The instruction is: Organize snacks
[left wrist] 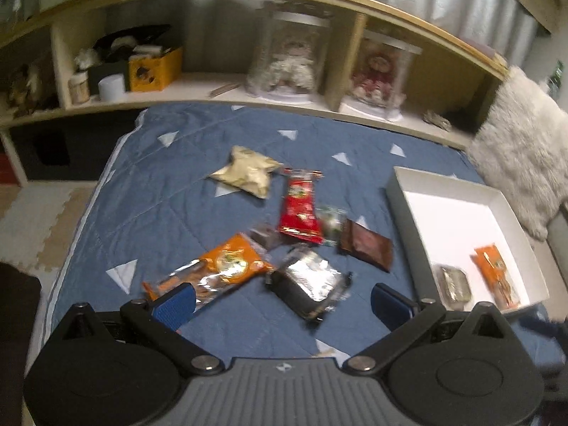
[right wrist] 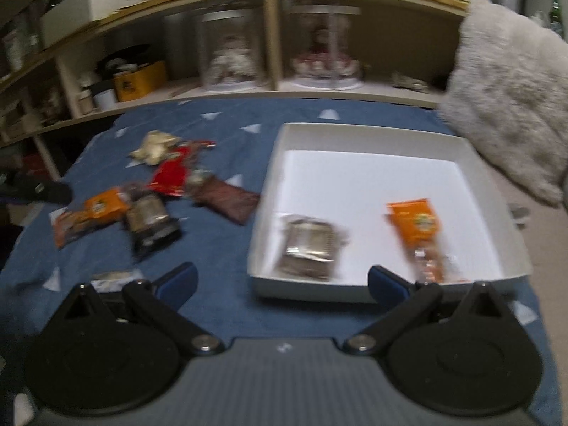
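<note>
- The left gripper hangs over the blue quilt with its tongs spread wide, holding nothing.
- Loose snacks lie mid-quilt: an orange packet, a silver pouch, a red packet, a brown one.
- Bare quilt surrounds the gold pouch.
- The right gripper is also spread apart, empty, at the near wall of the white box.
- Inside sit a silver pack and an orange bag; blur hides the labels.
</note>
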Demonstrator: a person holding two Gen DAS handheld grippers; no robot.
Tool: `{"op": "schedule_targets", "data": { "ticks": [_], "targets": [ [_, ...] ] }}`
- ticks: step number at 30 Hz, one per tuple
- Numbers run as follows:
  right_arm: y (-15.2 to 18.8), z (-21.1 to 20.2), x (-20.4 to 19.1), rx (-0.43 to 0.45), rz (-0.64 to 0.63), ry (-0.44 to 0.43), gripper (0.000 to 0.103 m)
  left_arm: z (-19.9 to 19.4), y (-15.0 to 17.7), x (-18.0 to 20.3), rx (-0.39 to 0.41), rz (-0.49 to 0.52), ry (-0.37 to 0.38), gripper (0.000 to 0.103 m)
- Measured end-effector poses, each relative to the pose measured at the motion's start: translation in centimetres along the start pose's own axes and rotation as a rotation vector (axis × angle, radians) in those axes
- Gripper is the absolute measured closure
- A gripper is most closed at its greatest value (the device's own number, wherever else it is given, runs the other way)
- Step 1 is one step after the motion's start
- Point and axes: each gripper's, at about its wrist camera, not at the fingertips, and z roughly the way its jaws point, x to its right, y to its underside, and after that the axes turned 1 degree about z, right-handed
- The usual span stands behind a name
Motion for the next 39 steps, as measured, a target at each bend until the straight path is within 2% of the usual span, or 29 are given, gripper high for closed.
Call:
{"op": "schedule_targets", "data": {
  "ticks": [5, 8, 13, 15, 18, 24, 29, 32, 37, 39],
  "targets": [
    [1.3, 1.0, -4.1, 0.006, -0.025, -0.099, 0.000, 2.0, -0.6, -3.1, -0.019, -0.077, -0.028, 0.000],
    [2.0, 1.8, -6.4, 0.003, -0.050, -0.148, 0.000, 3.2, -1.0, -4.3, 0.003, -0.113, -0.030, 0.000],
    [3.8, 3.1, -10.3, 0.033, -0.122, -0.207, 0.000, 5.3, -1.5, -5.3, 0.024, -0.124, -0.004, 0.000],
    [4.0, 3.8, -11.1, 0.020, -0.125, -0.227, 0.000, 6.5, -1.5, -5.8, 0.015, -0.119, 0.004, 0.000],
    [4.3, 4.7, -12.3, 0.003, -0.115, -0.267, 0.000, 8.3, -1.2, -6.4, -0.029, -0.092, 0.003, 0.000],
    [4.5, 6.4, -14.4, -0.028, -0.201, -0.290, 0.000, 10.3, -0.1, -7.7, -0.102, -0.043, 0.001, 0.000],
    [4.5, 8.0, -15.9, -0.080, -0.257, -0.298, 0.001, 10.3, 0.3, -6.9, -0.221, -0.056, 0.101, 0.000],
    [4.6, 8.3, -16.1, -0.077, -0.274, -0.310, 0.006, 9.5, 0.7, -5.7, -0.271, -0.033, 0.105, 0.000],
    [4.4, 8.7, -15.9, -0.142, -0.207, -0.346, 0.018, 8.7, 0.5, -4.7, -0.231, 0.001, 0.044, 0.000],
    [4.3, 8.8, -15.8, -0.134, -0.208, -0.319, 0.032, 8.7, 0.3, -4.6, -0.213, 0.014, 0.004, 0.000]
  ]
}}
